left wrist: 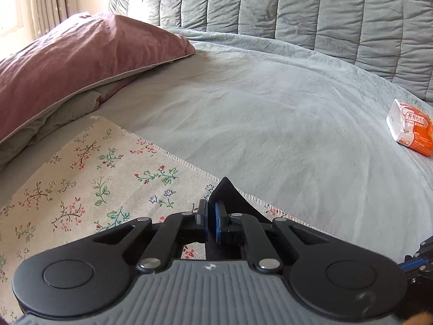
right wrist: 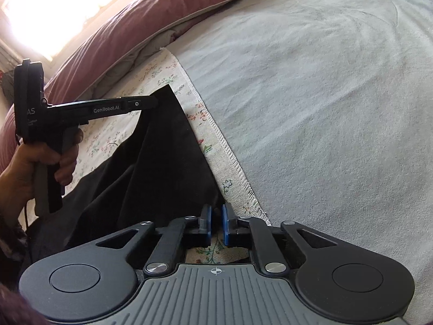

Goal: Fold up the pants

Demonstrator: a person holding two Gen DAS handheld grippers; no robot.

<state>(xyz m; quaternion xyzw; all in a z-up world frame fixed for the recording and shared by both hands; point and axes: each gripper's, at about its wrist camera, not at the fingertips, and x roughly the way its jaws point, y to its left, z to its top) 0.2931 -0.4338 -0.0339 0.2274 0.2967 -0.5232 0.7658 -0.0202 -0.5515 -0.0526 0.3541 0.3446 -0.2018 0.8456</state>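
Right wrist | pants (right wrist: 151,162) edge runs away, up-left | left jaws pinch far corner | right jaws pinch near corner

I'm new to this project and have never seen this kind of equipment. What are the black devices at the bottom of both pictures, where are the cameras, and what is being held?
No robot here: a person holds a hand-held gripper in each hand, and a wide-angle camera on each looks forward along its two fingers. One picture is from the left hand-held gripper, the other from the right hand-held gripper, which also shows the left one from the side, in the person's hand. Both are shut on the black pants, each pinching an edge and lifting it. Under the pants lies a floral cloth on a grey-green bedspread, with a pink pillow and an orange-and-white packet.
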